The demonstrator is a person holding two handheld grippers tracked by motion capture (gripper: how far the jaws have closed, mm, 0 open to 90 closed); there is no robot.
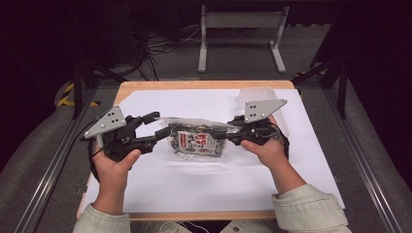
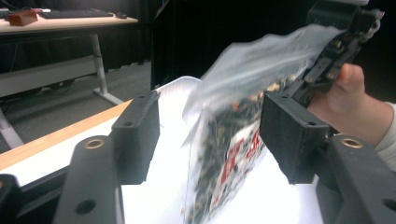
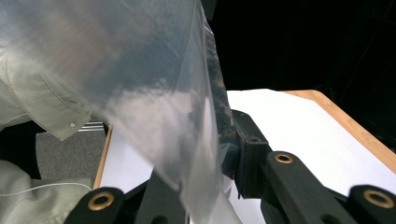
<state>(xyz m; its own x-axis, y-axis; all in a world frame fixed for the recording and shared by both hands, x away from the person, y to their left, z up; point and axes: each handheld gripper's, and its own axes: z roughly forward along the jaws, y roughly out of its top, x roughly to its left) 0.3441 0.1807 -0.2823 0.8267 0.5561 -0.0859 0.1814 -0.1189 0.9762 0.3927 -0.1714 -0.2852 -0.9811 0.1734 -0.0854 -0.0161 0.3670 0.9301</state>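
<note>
A clear plastic bag (image 1: pixel 197 141) of dark dried bits with a red and white label is held just above the white sheet (image 1: pixel 204 179). My right gripper (image 1: pixel 228 133) is shut on the bag's clear top edge (image 3: pixel 140 84), its jaws pinched together on the film (image 3: pixel 210 154). My left gripper (image 1: pixel 159 125) stands open at the bag's other end. In the left gripper view the bag (image 2: pixel 233 154) hangs between the two spread jaws (image 2: pixel 212 121), with a gap on the left side. The right gripper (image 2: pixel 327 60) and the hand holding it appear beyond.
The white sheet covers a wooden table (image 1: pixel 194 85). A clear plastic container (image 1: pixel 257 94) sits at the back right, behind my right gripper. A grey metal stand (image 1: pixel 240 29) is on the floor beyond. A desk with a keyboard (image 2: pixel 70 16) lies far off.
</note>
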